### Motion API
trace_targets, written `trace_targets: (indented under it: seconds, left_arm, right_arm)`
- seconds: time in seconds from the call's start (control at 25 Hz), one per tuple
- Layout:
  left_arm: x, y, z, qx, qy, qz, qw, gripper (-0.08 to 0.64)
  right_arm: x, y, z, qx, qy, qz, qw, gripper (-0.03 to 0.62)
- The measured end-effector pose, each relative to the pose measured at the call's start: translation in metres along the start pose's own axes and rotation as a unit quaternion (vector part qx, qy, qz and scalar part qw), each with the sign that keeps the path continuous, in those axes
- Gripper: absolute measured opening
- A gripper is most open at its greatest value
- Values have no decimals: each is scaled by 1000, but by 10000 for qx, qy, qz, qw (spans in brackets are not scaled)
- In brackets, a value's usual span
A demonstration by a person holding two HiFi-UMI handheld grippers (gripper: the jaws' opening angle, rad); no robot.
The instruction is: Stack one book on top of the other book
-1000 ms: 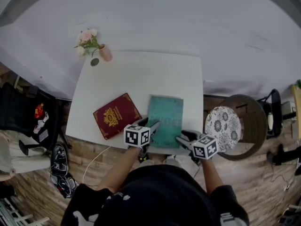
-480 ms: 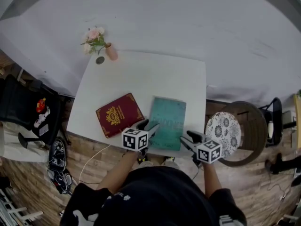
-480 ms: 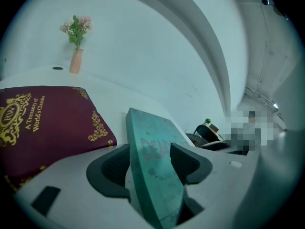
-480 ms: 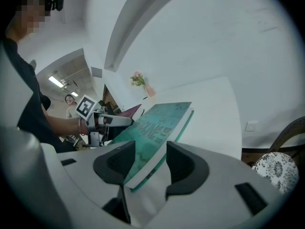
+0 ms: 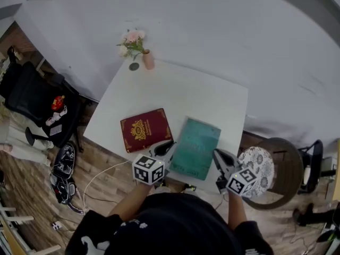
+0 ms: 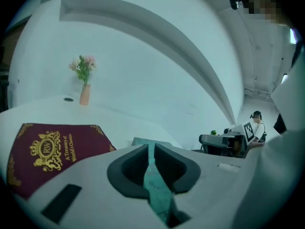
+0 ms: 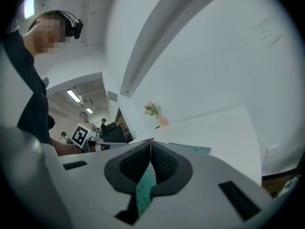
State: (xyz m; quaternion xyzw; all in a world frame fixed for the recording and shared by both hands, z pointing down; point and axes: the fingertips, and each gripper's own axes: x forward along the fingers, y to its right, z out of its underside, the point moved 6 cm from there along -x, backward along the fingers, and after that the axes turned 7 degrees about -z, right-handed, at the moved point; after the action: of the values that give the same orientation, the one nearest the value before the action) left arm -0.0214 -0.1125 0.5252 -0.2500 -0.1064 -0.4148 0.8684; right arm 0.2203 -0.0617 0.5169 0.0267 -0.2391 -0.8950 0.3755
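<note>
Our left claw [image 5: 166, 149] and right claw [image 5: 220, 158], having just closed, each clamp the teal book [image 5: 197, 145] at its near edge; the red book [image 5: 145, 129] lies beside it.

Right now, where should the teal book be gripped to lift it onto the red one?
Its near edge, from the person's side: the teal book is thin and flat. The left gripper and right gripper have just closed on that edge.

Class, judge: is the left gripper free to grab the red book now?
Probably not: the left gripper, its jaws having just closed, clamps the teal book. The red book lies uncovered beside it.
</note>
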Motion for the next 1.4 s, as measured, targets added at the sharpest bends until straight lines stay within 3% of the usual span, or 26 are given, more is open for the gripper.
trace_targets:
  seconds: [0.08,0.4,0.76,1.08,1.4]
  left_arm:
    - [-12,1,-8,58,243,-132,9996,8]
    - [-50,-8,-12,-135,706,-854,9937,3]
    - [-96,-6,6,-398,1039,-1719,9788,5]
    - [-129,-5,13,-486,1290,-2307,9632,5]
    - [-145,-18,13,-550,1480,-2513,9549,5]
  right_arm:
    - [8,-5,-8,-120,5,-166,9998,0]
    - [39,-18,-24,-216,-136,-1039,9943,-2]
    - [68,-24,-24,-159,-341,-1923,9806,-2]
    - [83,-43,-31,-256,-364,-2401,9697,-2]
    - [99,-58,-25,-276,-523,-2571,9646,-2]
